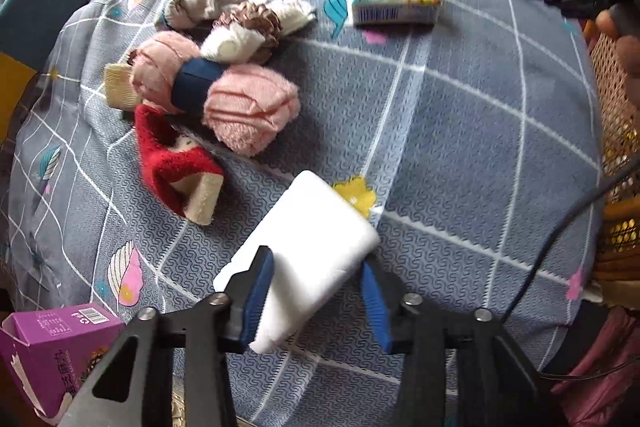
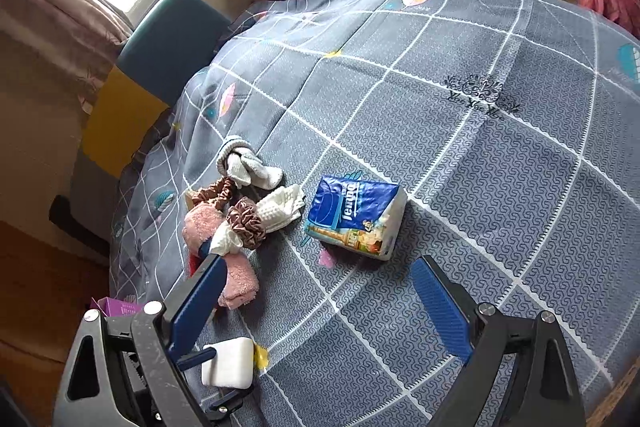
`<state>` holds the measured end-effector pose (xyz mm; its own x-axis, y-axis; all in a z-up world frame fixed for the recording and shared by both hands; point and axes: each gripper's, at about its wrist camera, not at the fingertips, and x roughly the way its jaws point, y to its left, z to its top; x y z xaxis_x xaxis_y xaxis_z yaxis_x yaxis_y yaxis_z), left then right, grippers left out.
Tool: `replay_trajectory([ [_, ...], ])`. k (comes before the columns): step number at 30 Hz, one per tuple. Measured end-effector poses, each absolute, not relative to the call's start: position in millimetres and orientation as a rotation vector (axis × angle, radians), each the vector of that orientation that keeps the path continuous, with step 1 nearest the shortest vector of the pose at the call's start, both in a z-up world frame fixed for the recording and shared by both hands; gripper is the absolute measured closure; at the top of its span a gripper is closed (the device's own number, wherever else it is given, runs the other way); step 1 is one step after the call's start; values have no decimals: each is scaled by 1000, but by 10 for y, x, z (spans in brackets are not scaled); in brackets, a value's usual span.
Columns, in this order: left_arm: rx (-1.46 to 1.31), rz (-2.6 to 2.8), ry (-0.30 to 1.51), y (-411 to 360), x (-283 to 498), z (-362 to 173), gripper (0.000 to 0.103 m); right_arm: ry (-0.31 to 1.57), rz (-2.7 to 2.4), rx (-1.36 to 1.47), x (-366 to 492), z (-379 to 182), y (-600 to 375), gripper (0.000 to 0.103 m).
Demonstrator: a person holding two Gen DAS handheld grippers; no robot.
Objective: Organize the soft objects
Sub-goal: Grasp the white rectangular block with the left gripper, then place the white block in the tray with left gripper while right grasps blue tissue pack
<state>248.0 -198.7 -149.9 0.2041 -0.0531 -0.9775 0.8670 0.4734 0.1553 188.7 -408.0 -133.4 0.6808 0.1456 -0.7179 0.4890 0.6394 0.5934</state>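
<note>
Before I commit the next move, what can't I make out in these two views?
- White sponge block, left wrist view: near end hidden behind the left gripper; contact with the right pad unclear.
- Red sock, right wrist view: almost wholly hidden behind the right gripper finger and the pink sock.
- Purple box: cut off by the picture edge, print unreadable.
- Mesh basket: only its rim shows; contents unseen.

Loads of open bedspread point(image 2: 460, 155) on the right half of the bed, easy to pass there. The left side is clogged by the sock pile point(image 2: 232, 223), with the tissue pack point(image 2: 356, 217) just beside it, narrow gap between.
</note>
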Motion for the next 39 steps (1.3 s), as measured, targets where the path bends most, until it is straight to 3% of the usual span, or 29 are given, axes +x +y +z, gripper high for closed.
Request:
replay_trajectory([
  [8, 679, -710, 1110, -1732, 2480, -1060, 80, 823, -276, 943, 1828, -1425, -4209, 14],
  [14, 516, -687, 1070, -1601, 2652, -755, 81, 847, -322, 909, 1831, -1442, -4239, 16],
  [21, 318, -607, 966, -1403, 3053, -217, 81, 1027, -277, 511, 2350, -1411, -4020, 16],
  [26, 149, -457, 857, -784, 3475, 379, 81, 1121, -201, 193, 2701, -1522, -3727, 8],
  [31, 16, -229, 803, 202, 3788, 744, 81, 1165, -188, 106, 2868, -1707, -3653, 8],
  [39, -99, 56, 796, 1681, 3312, 556, 81, 1155, -190, -45, 2900, -1775, -3485, 12],
])
